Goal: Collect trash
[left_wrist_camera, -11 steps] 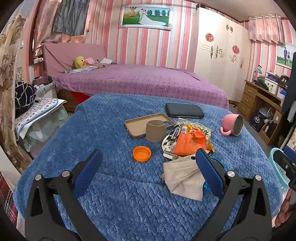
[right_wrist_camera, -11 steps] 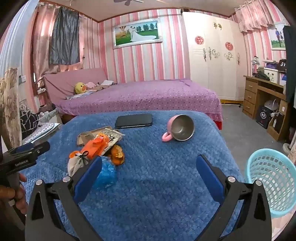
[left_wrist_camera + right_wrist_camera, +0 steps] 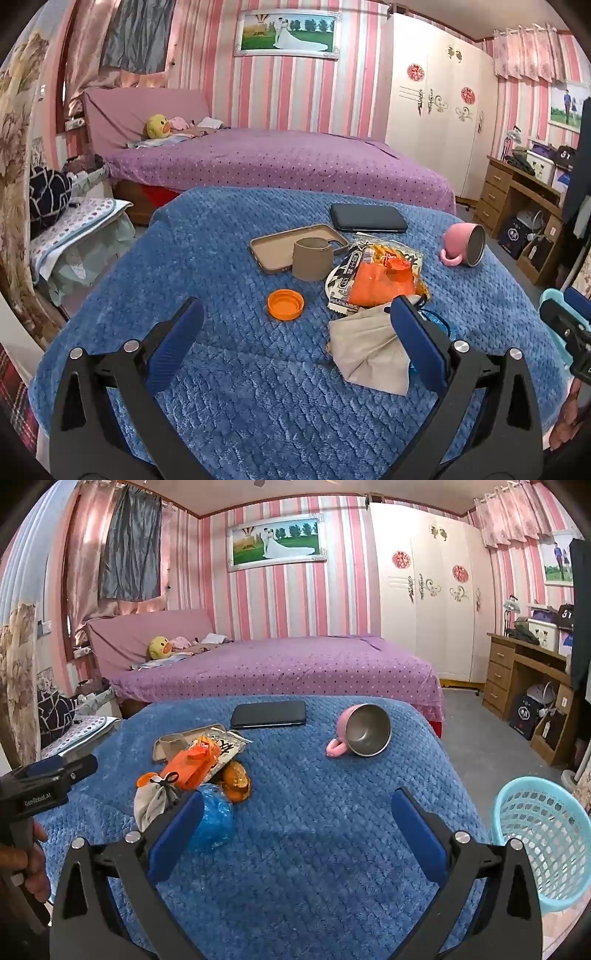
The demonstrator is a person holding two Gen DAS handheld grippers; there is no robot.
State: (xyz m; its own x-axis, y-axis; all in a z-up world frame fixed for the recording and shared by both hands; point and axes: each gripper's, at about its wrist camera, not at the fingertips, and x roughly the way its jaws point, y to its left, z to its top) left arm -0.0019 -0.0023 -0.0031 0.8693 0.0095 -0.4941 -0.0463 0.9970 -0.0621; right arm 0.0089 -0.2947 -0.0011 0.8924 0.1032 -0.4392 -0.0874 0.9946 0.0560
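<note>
Both views evenly lit by soft indoor light; no harsh glare. Faint, diffuse shadows fall on the blue blanket point(image 3: 229, 398) at lower centre. Focus sharp at centre, softening outward. Strong fisheye bending curves the striped walls at left and right edges; black vignette fills all four corners.

Left gripper point(image 3: 48, 782) body: white lettering that reads roughly "GenRobot.AI", seen in the right wrist view.
Snack wrapper point(image 3: 354, 269): large black characters on white, too distorted to read.
Dark box point(image 3: 522, 712) under the desk: a pale round emblem with characters, too small to read.
Wardrobe point(image 3: 432, 587) doors: red round paper cuttings, no legible characters.
</note>
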